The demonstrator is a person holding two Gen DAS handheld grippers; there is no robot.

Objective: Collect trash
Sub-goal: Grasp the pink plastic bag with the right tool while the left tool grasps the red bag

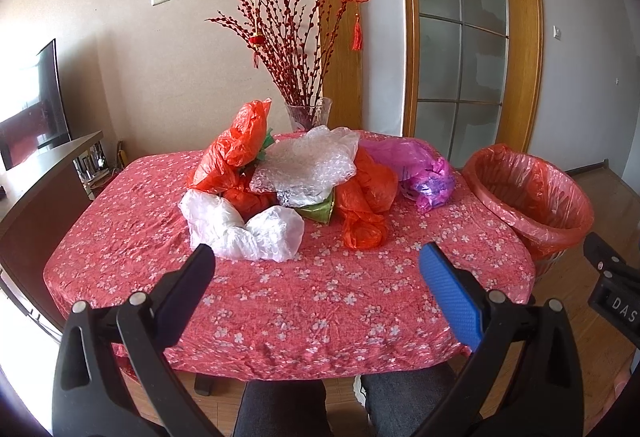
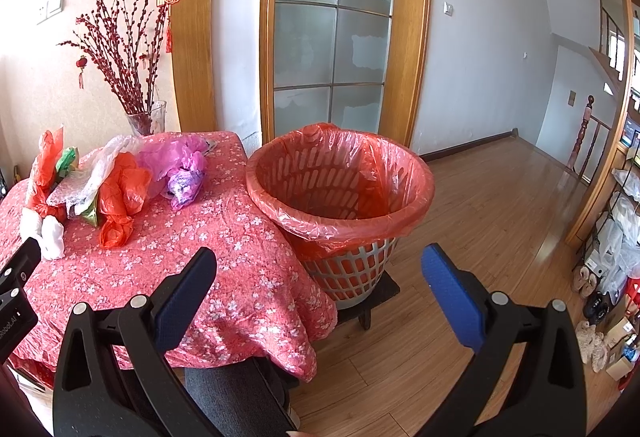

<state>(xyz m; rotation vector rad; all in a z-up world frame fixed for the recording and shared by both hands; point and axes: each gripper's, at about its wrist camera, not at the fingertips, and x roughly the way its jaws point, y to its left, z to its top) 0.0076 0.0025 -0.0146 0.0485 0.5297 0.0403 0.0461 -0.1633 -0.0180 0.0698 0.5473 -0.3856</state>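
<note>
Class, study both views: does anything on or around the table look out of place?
Yes. Crumpled plastic bags, red, white and purple, plus clear bubble wrap, are heaped on the floral tablecloth, while the red-lined basket bin beside it looks empty.

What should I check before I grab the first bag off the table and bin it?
1. Left gripper open and holding nothing: ok.
2. Right gripper open and holding nothing: ok.
3. White bag nearest the left gripper, nothing lying on top of it: ok.
4. Waste basket lined with a red bag, mouth open: ok.
5. Basket beside the table on the right gripper's side, nothing in the path: ok.
6. Glass vase stands behind the pile, apart from the white bag: ok.
</note>
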